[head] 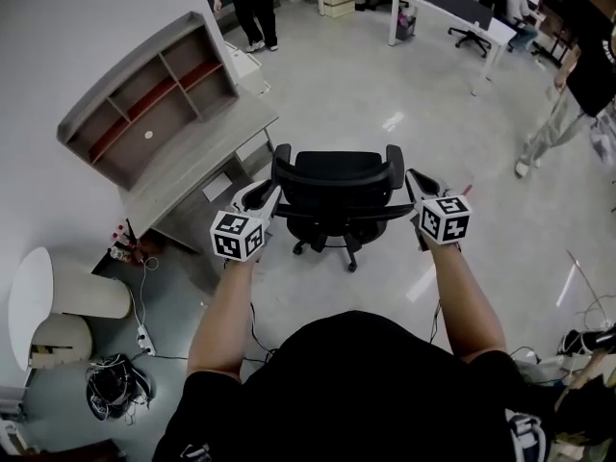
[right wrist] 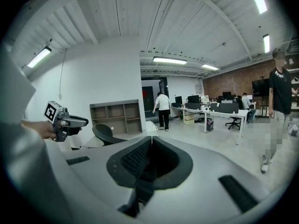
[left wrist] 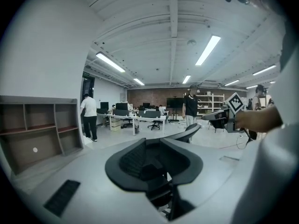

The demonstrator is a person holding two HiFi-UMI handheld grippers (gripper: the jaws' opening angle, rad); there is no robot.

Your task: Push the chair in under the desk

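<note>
Approach step: the chair (head: 337,186) stands on open floor beside the desk (head: 207,157), not under it; my left gripper (head: 269,197) has its jaws slightly apart, my right gripper (head: 414,183) has them closed, both empty flanking its back, so next I must brace and steer it deskward

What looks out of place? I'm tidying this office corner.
The black office chair stands on open floor, apart from the grey desk with shelves, not tucked under. Tangled black cables lie heaped on the floor nearby.
</note>
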